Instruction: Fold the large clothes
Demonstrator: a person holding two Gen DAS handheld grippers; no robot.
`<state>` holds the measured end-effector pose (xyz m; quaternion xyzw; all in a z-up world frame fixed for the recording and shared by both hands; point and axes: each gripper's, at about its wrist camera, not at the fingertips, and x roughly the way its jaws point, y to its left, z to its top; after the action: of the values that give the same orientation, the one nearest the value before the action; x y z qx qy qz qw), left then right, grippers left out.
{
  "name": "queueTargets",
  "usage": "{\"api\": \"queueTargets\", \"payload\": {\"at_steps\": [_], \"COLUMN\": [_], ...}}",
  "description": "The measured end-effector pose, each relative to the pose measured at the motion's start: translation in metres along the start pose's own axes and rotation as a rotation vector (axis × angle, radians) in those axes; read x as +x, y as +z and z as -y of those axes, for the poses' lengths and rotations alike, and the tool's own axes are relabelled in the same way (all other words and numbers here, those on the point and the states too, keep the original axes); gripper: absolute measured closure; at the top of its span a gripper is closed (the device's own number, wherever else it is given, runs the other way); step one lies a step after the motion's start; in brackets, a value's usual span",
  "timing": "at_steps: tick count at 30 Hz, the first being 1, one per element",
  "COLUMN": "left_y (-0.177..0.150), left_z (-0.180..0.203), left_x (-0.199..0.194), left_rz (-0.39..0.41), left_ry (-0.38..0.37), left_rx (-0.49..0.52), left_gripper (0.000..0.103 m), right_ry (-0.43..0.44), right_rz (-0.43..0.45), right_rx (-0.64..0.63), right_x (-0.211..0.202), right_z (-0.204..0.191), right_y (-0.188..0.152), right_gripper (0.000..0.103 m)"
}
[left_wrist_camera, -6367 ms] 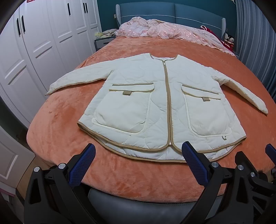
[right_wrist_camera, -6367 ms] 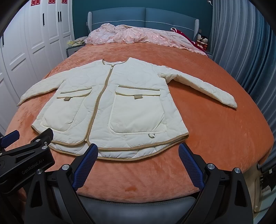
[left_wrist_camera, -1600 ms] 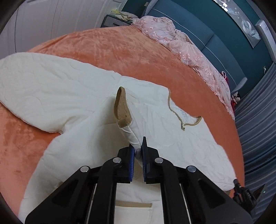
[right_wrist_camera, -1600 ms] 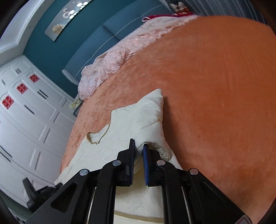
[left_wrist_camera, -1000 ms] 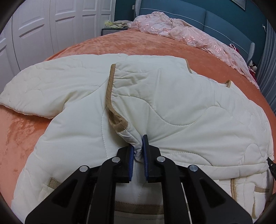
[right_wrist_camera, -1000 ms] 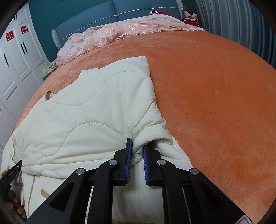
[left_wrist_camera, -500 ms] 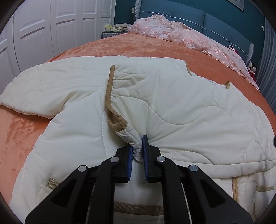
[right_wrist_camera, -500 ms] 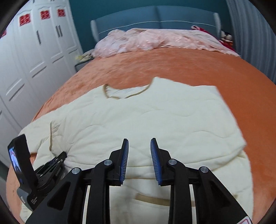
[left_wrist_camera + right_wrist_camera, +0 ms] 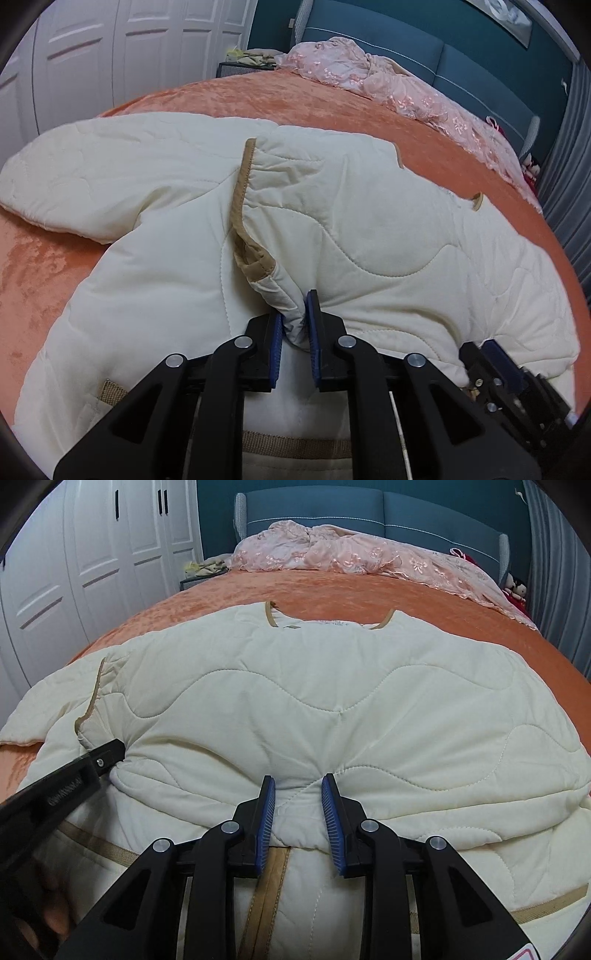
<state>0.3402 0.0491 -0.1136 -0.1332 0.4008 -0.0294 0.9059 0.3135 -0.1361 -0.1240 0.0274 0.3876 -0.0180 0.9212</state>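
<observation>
We are folding the cream quilted jacket (image 9: 332, 701), which is lying across the orange bed (image 9: 443, 602) with its sleeves folded in over the body, its long axis running away from us toward the collar. The left gripper (image 9: 295, 325), tilted downward, is opening its jaws with a sleeve-cuff fold still between them. The right gripper (image 9: 297, 808), nearer the centre zip, is hovering with jaws narrowly apart over the folded edge, gripping nothing.

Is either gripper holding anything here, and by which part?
The left gripper, jaws opening, still pinches the cream quilted jacket's tan-trimmed cuff end. The right gripper is open, holding nothing.
</observation>
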Motion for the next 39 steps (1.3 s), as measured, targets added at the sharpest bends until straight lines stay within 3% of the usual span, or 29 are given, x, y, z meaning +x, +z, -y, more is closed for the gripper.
{"api": "queueTargets", "payload": {"at_steps": [2,3,4,6,7,9,14,17,20,21,22,24,28,32,35,36,38,39], "left_y": [0.009,0.014,0.02,0.034,0.042,0.058,0.087,0.09,0.101,0.105,0.11,0.125,0.17,0.19,0.158,0.14,0.098,0.077], "left_z": [-0.021,-0.034,-0.049,-0.086,-0.11,-0.16,-0.294,-0.34,-0.346,-0.344,-0.341,-0.326,-0.232,-0.076,0.043,0.076,0.123,0.136], "left_x": [-0.013,-0.024,-0.036,-0.063,-0.076,-0.089,-0.076,-0.07,-0.068,-0.064,-0.057,-0.048,-0.07,-0.099,-0.106,-0.104,-0.092,-0.085], "left_rz": [-0.037,-0.035,-0.017,0.059,0.092,0.108,0.02,0.033,0.077,0.075,0.053,0.027,0.117,0.16,0.12,0.099,0.033,0.002], "left_ry": [-0.075,-0.1,-0.097,-0.032,0.003,0.075,0.266,0.262,0.25,0.23,0.194,0.157,0.096,-0.085,-0.234,-0.265,-0.302,-0.316], "left_rx": [-0.091,-0.128,-0.158,-0.192,-0.208,-0.253,-0.462,-0.582,-0.598,-0.597,-0.599,-0.598,-0.37,-0.096,0.105,0.163,0.227,0.229], "left_gripper": [0.072,0.058,0.04,0.018,0.015,0.014,0.015,0.016,0.018,0.039,0.076,0.095,0.097,0.097,0.093,0.089,0.055,0.026], "right_ry": [0.013,0.015,0.012,0.001,-0.002,-0.006,-0.017,-0.025,-0.034,-0.036,-0.038,-0.04,-0.04,-0.029,0.037,0.074,0.096,0.086], "right_rz": [0.004,0.006,0.008,0.012,0.013,0.013,0.014,0.016,0.018,0.019,0.019,0.02,0.019,-0.003,-0.019,-0.021,0.0,0.013], "right_rx": [0.011,0.014,0.011,0.003,0.0,-0.003,-0.01,-0.015,-0.021,-0.022,-0.023,-0.024,-0.024,-0.01,0.073,0.119,0.173,0.193], "right_x": [0.001,0.001,0.001,0.001,0.001,0.001,0.001,0.002,0.002,0.002,0.002,0.002,0.002,-0.003,-0.027,-0.042,-0.071,-0.086], "right_z": [0.003,0.003,0.003,0.0,0.0,-0.001,-0.003,-0.004,-0.007,-0.007,-0.007,-0.008,-0.008,-0.006,0.01,0.019,0.037,0.048], "right_y": [-0.001,-0.001,-0.001,-0.002,-0.001,-0.001,-0.001,-0.001,-0.002,-0.002,-0.002,-0.002,-0.002,0.003,0.004,-0.001,-0.014,-0.021], "right_gripper": [0.076,0.076,0.076,0.076,0.076,0.076,0.076,0.076,0.076,0.076,0.076,0.076,0.076,0.076,0.064,0.056,0.045,0.04]}}
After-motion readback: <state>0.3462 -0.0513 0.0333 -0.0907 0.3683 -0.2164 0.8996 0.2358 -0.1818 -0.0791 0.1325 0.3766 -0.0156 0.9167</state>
